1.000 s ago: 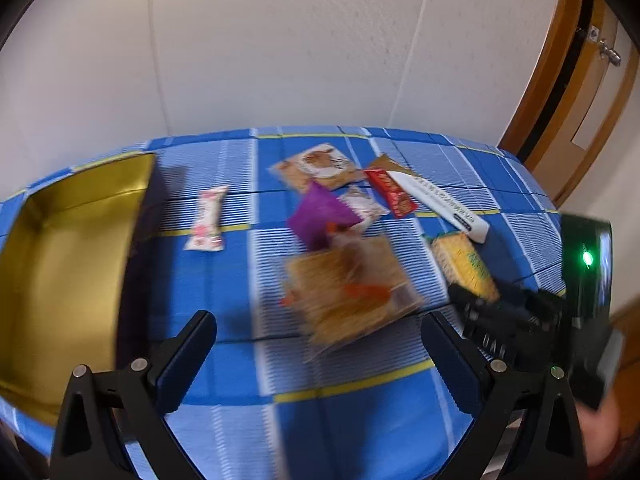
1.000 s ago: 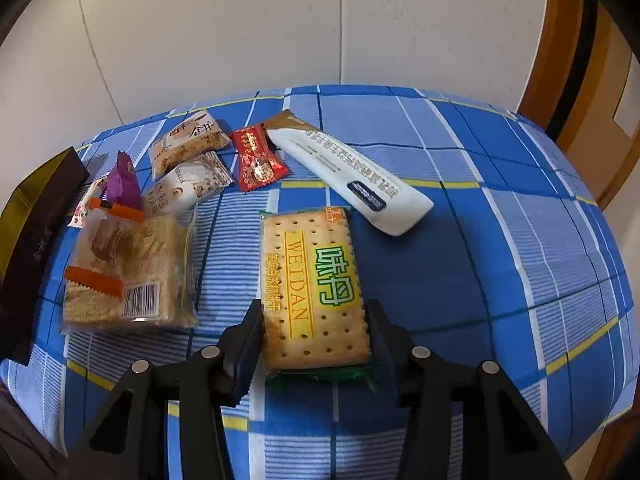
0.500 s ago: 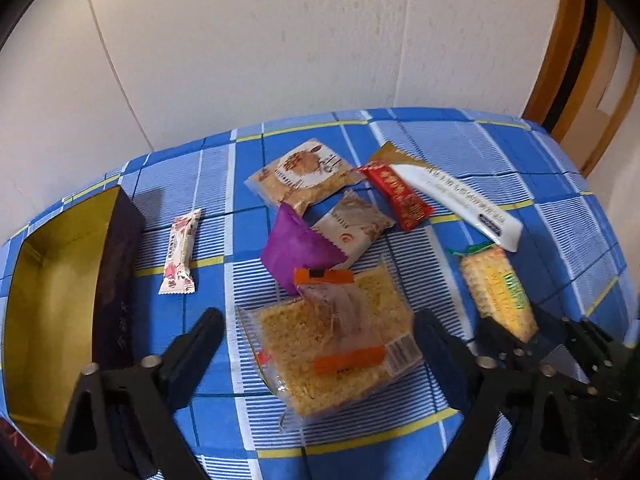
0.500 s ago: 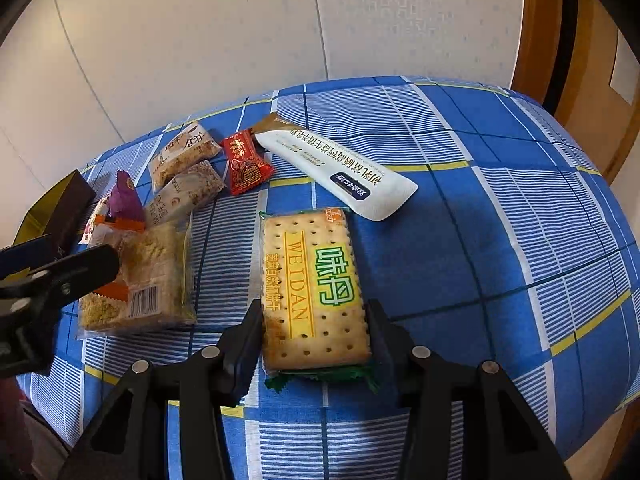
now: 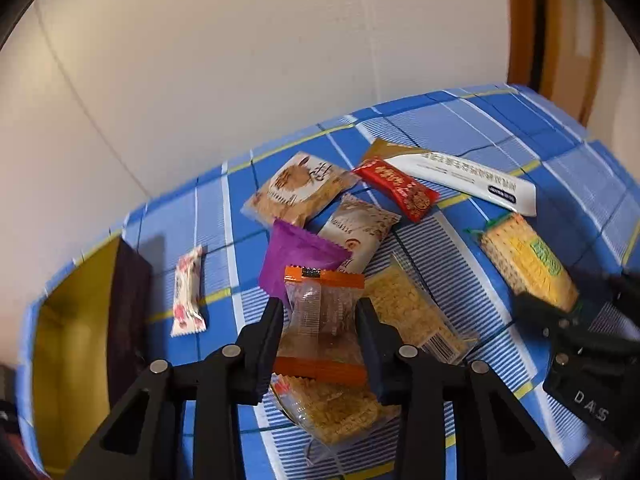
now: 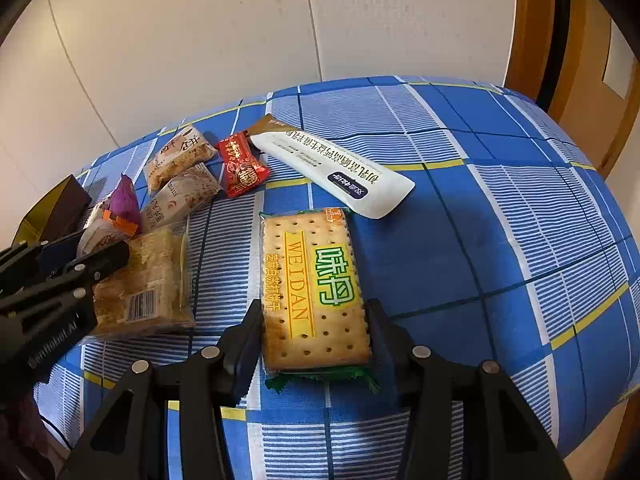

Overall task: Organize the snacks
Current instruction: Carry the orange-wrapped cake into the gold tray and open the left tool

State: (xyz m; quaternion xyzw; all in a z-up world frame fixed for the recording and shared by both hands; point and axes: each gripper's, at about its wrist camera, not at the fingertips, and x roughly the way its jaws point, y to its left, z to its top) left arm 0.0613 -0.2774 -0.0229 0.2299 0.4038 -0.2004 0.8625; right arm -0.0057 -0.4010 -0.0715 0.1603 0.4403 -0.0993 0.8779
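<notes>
- Left gripper (image 5: 320, 322): jaws closing, narrow, with a clear orange-ended packet (image 5: 322, 320) between them; both fingers lie against the packet's sides and its film looks pinched at the waist.
- That packet sits on top of a larger clear pack of crumbly yellow bars (image 5: 404, 312), which spreads out past the right finger and below the fingertips.
- Right gripper (image 6: 316, 334): jaws partly apart, fingers pressed to the two long sides of the WEIDAN cracker pack (image 6: 314, 292), near its green-frilled near end; pack lies flat on the cloth.
- Just beyond the left gripper: purple packet (image 5: 298, 260) touching the orange-ended packet's far end; a grey-brown wrapper (image 5: 362, 232) and a tan cake wrapper (image 5: 298, 190) crowd behind it.
- Farther out: red packet (image 5: 396, 188) and long white sachet (image 5: 464, 176), overlapping at the far end.
- Pink-and-white candy (image 5: 187, 292) lies alone to the left, apart from the cluster.
- Gold-lined box (image 5: 72, 344) stands open at the table's left edge, its dark wall facing the candy.
- Open room: bare blue checked tablecloth (image 6: 500, 220) to the right of the cracker pack, out to the table's rounded edge; wall close behind, wooden door frame (image 6: 532, 20) at far right.
</notes>
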